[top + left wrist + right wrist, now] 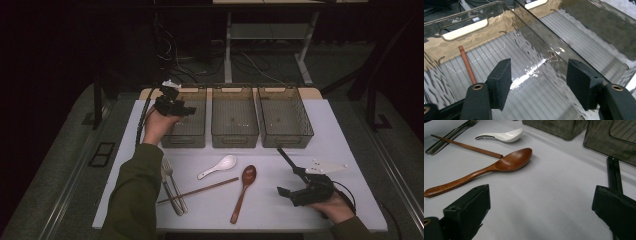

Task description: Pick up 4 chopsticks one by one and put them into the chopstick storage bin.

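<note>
Chopstick (467, 64), the thin brown wooden one, is lying inside the left smoky clear plastic bin (499, 23); left tool (537, 77) is hanging open, empty, risking bumping that bin's wall while pulling out.

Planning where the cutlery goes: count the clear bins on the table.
3, in a row along the table's far edge: left bin under the left gripper, middle bin, right bin.

3 bins (235, 122) ranged along table's (350, 200) far edge, cutlery scattered mid-table, bare strip left between wooden spoon (243, 192) and right gripper (292, 194)
</note>
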`<state>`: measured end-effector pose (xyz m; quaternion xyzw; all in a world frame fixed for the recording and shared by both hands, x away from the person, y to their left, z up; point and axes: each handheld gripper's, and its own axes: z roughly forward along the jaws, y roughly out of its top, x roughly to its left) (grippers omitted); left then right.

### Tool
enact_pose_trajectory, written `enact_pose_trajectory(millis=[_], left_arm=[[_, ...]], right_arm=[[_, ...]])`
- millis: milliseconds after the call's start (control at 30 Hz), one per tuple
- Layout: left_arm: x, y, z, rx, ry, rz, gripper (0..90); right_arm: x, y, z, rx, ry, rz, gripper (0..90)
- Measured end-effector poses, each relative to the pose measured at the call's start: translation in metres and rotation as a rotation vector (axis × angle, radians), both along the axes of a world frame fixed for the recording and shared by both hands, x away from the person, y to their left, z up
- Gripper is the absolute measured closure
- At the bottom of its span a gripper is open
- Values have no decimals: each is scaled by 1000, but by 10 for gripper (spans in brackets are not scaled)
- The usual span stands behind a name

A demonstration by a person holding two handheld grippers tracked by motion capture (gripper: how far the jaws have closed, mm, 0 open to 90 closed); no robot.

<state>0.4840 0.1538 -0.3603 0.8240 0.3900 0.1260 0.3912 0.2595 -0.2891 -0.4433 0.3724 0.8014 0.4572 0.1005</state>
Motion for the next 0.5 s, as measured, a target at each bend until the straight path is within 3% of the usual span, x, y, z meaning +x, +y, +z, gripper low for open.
enact_pose_trajectory(millis=[133, 367, 500], left_arm=[[-8, -2, 3, 3, -30, -25, 304], [-21, -4, 2, 19, -39, -65, 215], [-29, -3, 2, -10, -46, -83, 184]], right_arm=[[0, 0, 0, -1, 0, -1, 17], [0, 0, 0, -1, 0, 1, 17], [0, 0, 0, -2, -2, 4, 17]])
